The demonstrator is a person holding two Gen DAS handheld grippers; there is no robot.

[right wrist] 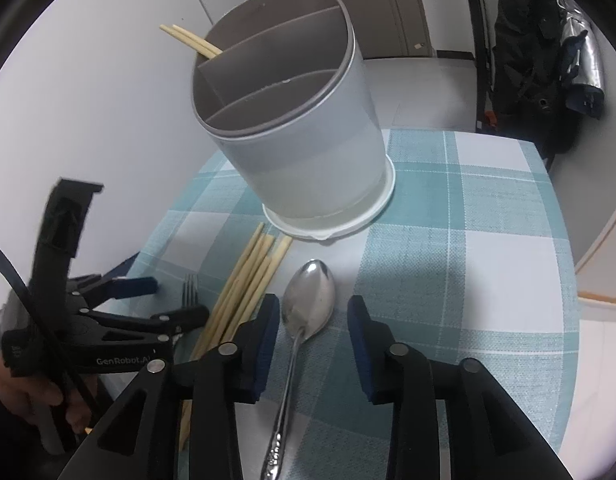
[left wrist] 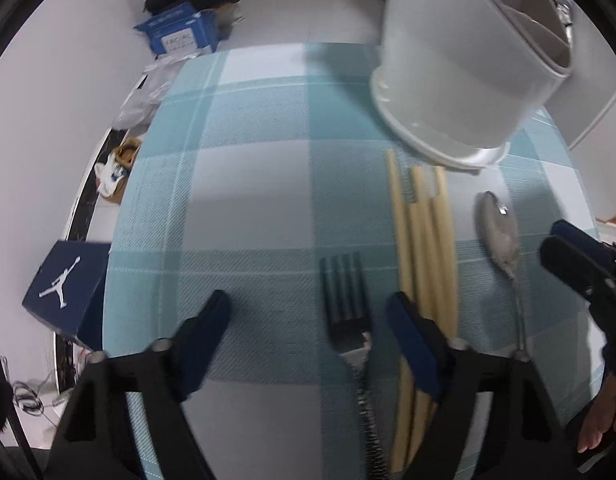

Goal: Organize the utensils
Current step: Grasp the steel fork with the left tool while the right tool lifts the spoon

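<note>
A white divided utensil holder (right wrist: 308,152) stands at the back of the table, with two chopsticks (right wrist: 189,40) in its left compartment; it also shows in the left wrist view (left wrist: 460,76). Several loose wooden chopsticks (left wrist: 424,248) (right wrist: 243,284), a fork (left wrist: 344,300) (right wrist: 189,290) and a metal spoon (right wrist: 305,308) (left wrist: 498,232) lie in front of it. My left gripper (left wrist: 308,312) (right wrist: 175,296) is open over the fork. My right gripper (right wrist: 312,316) is open, its fingers either side of the spoon; one finger (left wrist: 576,256) shows in the left wrist view.
The table has a teal and white checked cloth (left wrist: 247,184). A blue shoe box (left wrist: 67,288) sits off its left edge, with a blue carton (left wrist: 179,32) and bags on the floor behind. A dark jacket (right wrist: 528,52) hangs at the back right.
</note>
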